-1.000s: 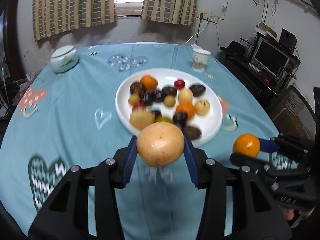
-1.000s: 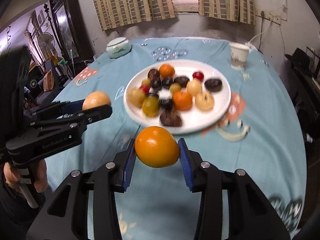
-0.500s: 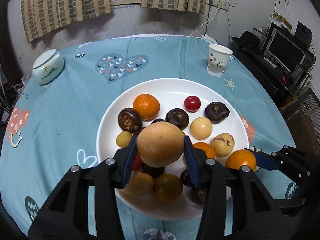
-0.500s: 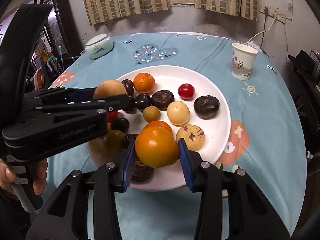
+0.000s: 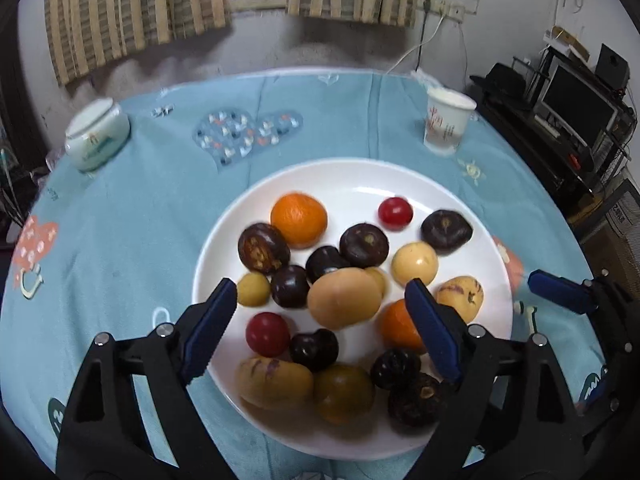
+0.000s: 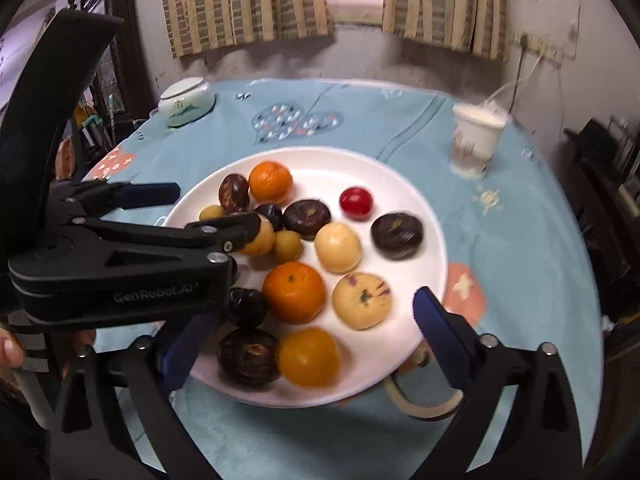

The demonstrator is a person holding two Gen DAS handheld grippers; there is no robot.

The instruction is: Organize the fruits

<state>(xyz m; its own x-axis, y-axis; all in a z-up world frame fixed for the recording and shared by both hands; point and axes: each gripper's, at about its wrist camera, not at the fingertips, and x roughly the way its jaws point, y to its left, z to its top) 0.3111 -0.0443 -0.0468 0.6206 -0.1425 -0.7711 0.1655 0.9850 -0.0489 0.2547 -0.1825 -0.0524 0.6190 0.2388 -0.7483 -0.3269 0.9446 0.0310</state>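
Left wrist view: the left claw stands over the white plate, its jaws opening, blue pads clear on both sides of a tan round fruit that lies between them among the other fruit, touched by neither pad. Around it on the plate lie an orange, a red cherry tomato, several dark purple fruits and pale yellow ones. The plate rests on a tabletop under a blue cloth with heart prints. A paper cup with red markings, too blurred to read, stands beyond the plate; a lidded ceramic jar stands far left. Right wrist view: the right claw is likewise opening, its pads well apart, and a yellow-orange fruit lies free on the plate's near edge between them. The left claw's body crosses from the left, lettered "GenRobot.AI", with a hand at its grip.
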